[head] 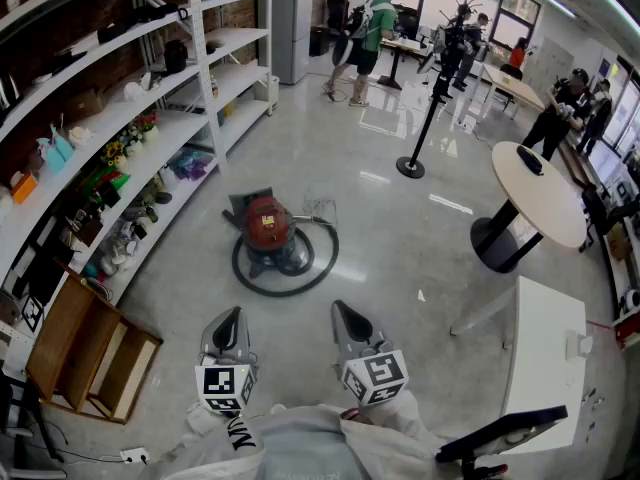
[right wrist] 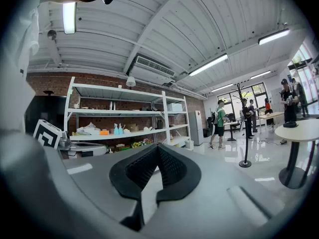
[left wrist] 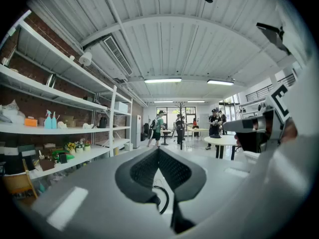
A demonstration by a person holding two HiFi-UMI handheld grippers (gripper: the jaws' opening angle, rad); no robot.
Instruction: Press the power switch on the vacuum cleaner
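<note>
The vacuum cleaner is a red canister on the shiny floor, ringed by its black hose. My two grippers hang close to my body, well short of it. The left gripper is shut, its jaws meeting at the tips with nothing between them. The right gripper is shut and empty too. In the left gripper view the closed left gripper points level across the room, and a bit of the black hose shows beneath the pads. The right gripper also faces the room; the vacuum is hidden there.
Long white shelves with small items run along the left. A wooden crate lies at the lower left. A round table, a white table and a pole stand are to the right. People stand at the far end.
</note>
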